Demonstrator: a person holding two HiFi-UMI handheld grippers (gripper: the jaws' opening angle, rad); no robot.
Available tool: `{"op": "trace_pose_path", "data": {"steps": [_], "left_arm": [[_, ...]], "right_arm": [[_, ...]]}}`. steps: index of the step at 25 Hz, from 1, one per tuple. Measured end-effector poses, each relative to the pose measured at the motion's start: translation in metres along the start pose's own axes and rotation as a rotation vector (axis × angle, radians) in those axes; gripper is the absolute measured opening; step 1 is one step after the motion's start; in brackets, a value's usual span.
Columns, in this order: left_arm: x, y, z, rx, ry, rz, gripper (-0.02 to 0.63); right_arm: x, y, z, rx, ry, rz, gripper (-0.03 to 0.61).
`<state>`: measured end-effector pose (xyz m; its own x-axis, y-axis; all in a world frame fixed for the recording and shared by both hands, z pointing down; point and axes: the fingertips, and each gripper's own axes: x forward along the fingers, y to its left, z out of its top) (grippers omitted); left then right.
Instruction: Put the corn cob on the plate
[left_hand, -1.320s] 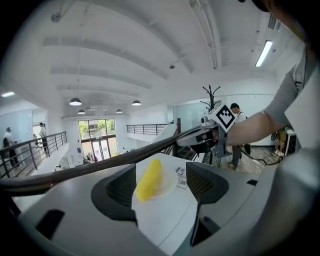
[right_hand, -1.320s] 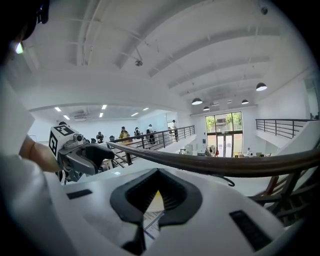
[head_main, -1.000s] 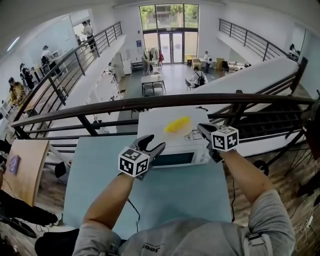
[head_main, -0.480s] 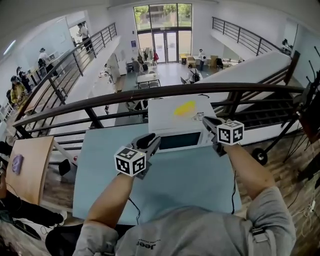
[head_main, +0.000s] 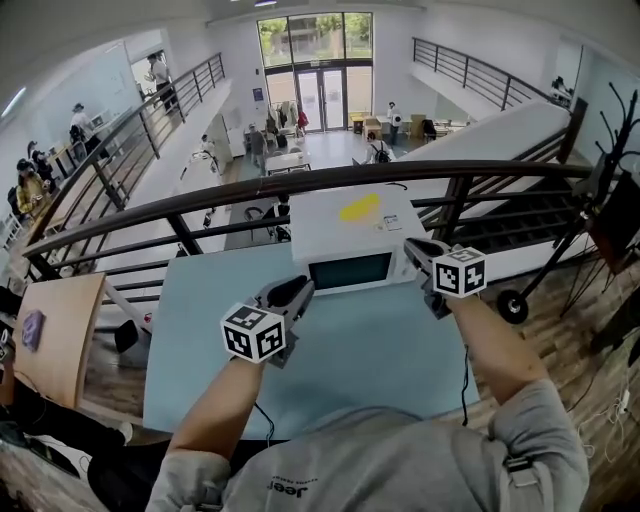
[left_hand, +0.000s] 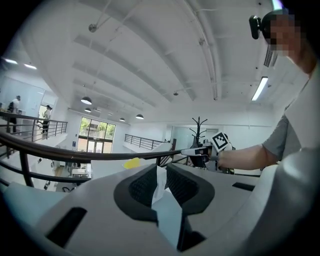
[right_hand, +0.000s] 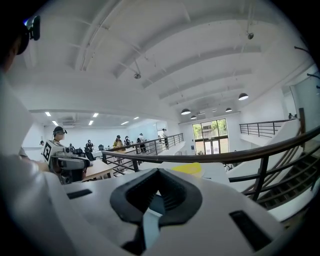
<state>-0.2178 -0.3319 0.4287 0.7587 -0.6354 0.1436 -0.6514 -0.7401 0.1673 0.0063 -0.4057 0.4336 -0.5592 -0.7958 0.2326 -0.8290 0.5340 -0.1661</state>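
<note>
Corn cob (head_main: 359, 207): yellow, lying atop white microwave (head_main: 320, 235). Left tongs (head_main: 299, 288) just closing, narrow gap, empty; right tongs (head_main: 411, 248) closed, empty.

Left gripper (left_hand: 161, 171), empty jaws just closing to a slit; corn cob (left_hand: 132, 163) beyond.

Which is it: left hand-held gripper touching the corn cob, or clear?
Apart. Head view: the left hand-held gripper, its jaws just closed further on nothing, hangs over the table; the corn cob lies beyond on the microwave.
</note>
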Motion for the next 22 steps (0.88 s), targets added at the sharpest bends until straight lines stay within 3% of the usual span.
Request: {"op": "trace_pose_path", "data": {"steps": [7,14,22], "left_arm": [[0.002,-0.043,-0.010,-0.053,-0.029,0.044,0.071],[0.011,-0.076,-0.018,-0.103,-0.084,0.103,0.064],[0.015,-0.106,-0.039,-0.163,-0.088,0.118,0.055]], "right_arm": [[-0.047,-0.003,-0.012,0.020,-0.039,0.054,0.017],[-0.081,-0.005,-0.033,0.025,-0.009,0.134,0.017],[-0.114,-0.008,-0.046,0.009,-0.012,0.184,0.016]]}}
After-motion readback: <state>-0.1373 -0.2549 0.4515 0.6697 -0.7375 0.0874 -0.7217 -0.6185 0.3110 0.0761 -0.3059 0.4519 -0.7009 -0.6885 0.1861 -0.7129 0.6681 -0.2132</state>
